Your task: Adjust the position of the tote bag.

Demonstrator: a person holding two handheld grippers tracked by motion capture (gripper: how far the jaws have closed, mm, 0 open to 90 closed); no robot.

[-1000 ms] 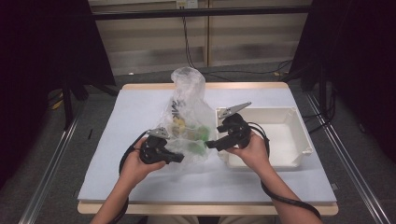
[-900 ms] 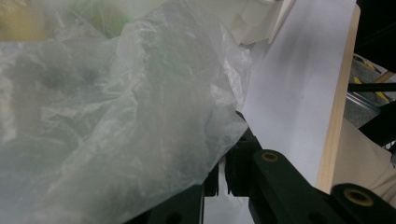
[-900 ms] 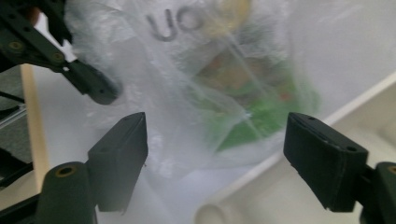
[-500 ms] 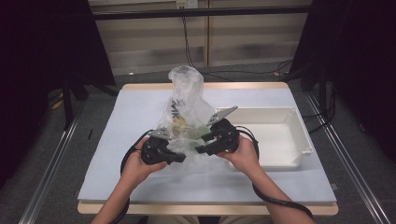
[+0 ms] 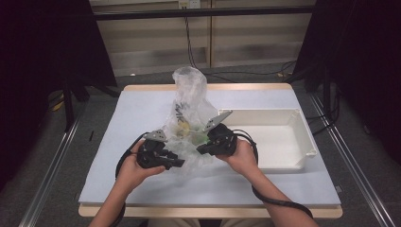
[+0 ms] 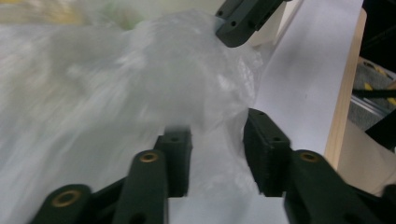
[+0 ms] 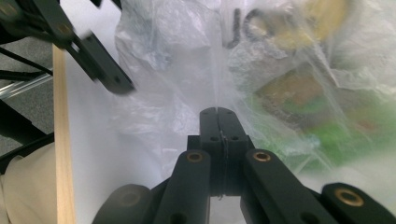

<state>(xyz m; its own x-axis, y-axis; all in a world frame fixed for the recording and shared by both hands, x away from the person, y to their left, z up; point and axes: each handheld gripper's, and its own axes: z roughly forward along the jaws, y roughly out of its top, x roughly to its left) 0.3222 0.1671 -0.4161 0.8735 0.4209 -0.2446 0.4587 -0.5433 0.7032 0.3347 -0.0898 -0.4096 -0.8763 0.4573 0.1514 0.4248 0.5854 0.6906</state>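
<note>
A clear plastic bag with green and yellow contents stands near the middle of the white-covered table, just left of a white plastic tray. The right gripper has just been closing and its jaws are now clenched on a fold of the bag's film at the bag's lower right side. At the bag's lower left the left gripper has just been opening; its jaws stand apart, released, with bag film lying loose between them.
</note>
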